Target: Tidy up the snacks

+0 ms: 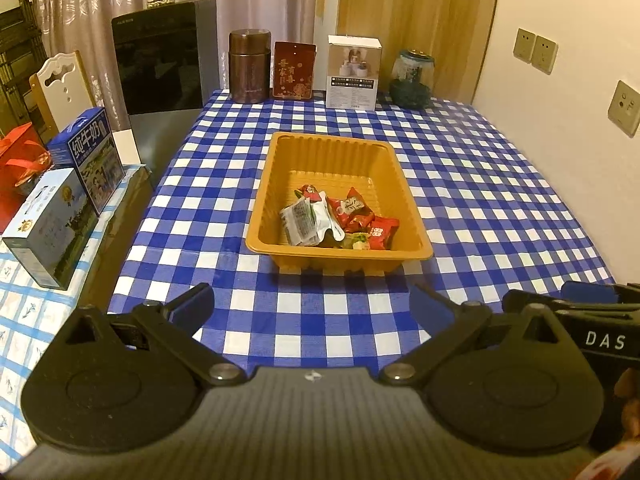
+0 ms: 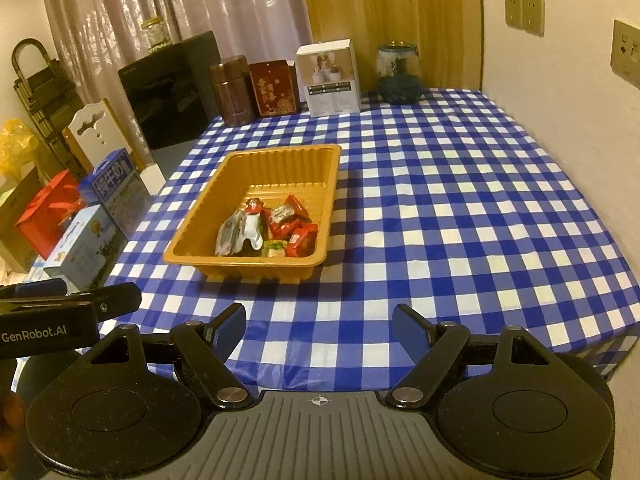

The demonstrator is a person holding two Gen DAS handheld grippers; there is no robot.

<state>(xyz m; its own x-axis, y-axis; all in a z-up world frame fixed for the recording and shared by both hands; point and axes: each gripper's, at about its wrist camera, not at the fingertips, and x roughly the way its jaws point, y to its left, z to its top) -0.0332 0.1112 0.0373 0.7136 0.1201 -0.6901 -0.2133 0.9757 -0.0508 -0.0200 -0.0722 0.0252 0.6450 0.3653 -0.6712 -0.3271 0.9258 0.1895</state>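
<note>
Tablecloth [image 2: 460, 208] lies bare right of the snack-filled tray [image 2: 256, 160].

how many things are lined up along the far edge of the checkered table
4, left to right: brown canister, red tin, white box, glass jar. The black appliance stands off the table at its left corner.

Snack packets [image 1: 340, 218] in the tray's [image 1: 416, 224] near end, mid-table; flask [image 1: 249, 66], boxes [image 1: 352, 72], jar [image 1: 411, 80] behind.
</note>
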